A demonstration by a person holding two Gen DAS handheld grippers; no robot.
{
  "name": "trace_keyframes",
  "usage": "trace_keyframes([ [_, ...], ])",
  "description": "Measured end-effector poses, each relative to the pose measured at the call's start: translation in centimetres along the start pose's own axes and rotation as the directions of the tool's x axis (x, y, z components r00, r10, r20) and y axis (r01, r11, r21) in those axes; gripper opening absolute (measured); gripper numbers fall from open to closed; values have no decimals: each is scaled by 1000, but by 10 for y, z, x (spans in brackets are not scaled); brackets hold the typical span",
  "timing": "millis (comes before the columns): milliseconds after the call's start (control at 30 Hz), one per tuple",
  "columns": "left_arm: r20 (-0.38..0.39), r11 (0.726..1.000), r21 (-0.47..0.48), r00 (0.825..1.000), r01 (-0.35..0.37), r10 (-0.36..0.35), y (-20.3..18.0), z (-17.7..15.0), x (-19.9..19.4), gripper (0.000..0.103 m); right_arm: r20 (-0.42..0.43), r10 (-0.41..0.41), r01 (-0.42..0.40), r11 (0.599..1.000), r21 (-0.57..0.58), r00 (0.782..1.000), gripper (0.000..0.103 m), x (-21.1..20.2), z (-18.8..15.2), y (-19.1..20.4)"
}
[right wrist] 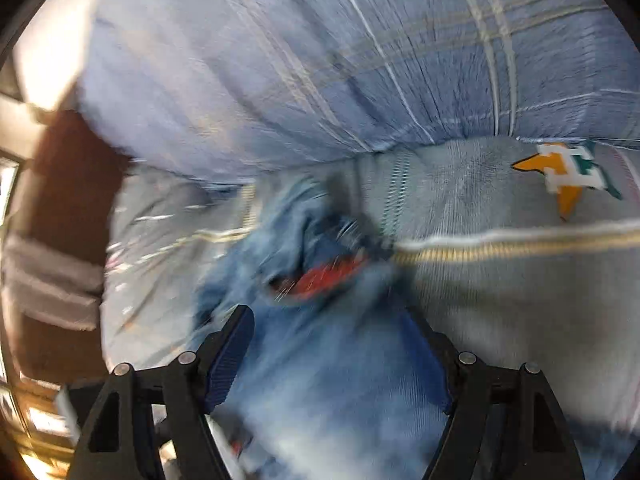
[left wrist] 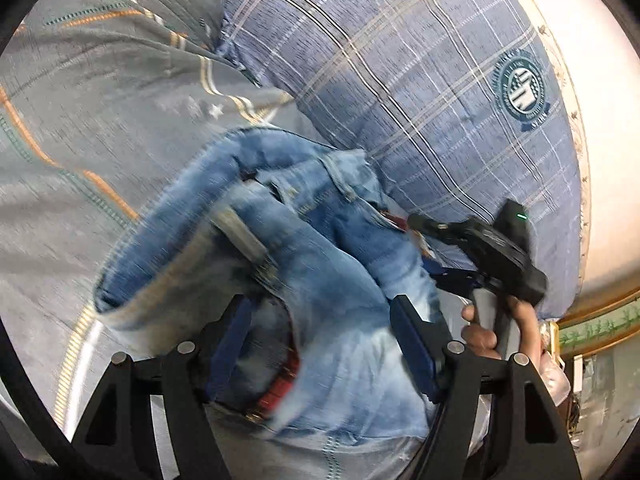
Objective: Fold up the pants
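Note:
Faded blue jeans [left wrist: 312, 272] lie bunched on a grey patterned bedsheet [left wrist: 80, 160], with a red inner label showing. My left gripper [left wrist: 320, 320] has its jaws wide apart with denim heaped between and over them; the cloth hides whether the pads pinch it. The right gripper shows in the left wrist view [left wrist: 480, 248], held by a hand, at the jeans' right side. In the blurred right wrist view my right gripper [right wrist: 332, 336] has jaws wide apart over the jeans [right wrist: 320, 380].
A big blue plaid pillow [left wrist: 400, 60] lies just behind the jeans, and it also fills the top of the right wrist view [right wrist: 280, 60]. A cream headboard [left wrist: 600, 160] stands at the right. The bedsheet [right wrist: 520, 300] spreads to the right.

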State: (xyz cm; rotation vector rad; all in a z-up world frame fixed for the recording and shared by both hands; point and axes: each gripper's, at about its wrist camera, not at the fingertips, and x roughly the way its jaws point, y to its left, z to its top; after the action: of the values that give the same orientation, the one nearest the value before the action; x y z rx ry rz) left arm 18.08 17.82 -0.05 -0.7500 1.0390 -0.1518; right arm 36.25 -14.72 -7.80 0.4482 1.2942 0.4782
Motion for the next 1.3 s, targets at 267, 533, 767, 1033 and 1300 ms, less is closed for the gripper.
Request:
trace_keyframes([
  [267,21,992,-68,995,103,-102,11,8,-19,73,130,-116,142,965,-218,985,26,-10,-16,60],
  [533,144,983,-47,975,180,-172,12,1,-62,82,326,-61,238,809,-538,943,20,-42,-150,164],
  [767,78,999,-19,996,33,-32,7,-8,-29,83,267,-47,192,812,-551,963,17,7,-208,161],
  [1033,139,993,-113,990,37,-21,31,-15,-42,27,267,-35,174,835,-521,963,15,10,-223,154],
  [1300,48,968,-220,990,-122,135,68,-38,-18,14,184,-69,153,856,-493,980,17,43,-244,131],
])
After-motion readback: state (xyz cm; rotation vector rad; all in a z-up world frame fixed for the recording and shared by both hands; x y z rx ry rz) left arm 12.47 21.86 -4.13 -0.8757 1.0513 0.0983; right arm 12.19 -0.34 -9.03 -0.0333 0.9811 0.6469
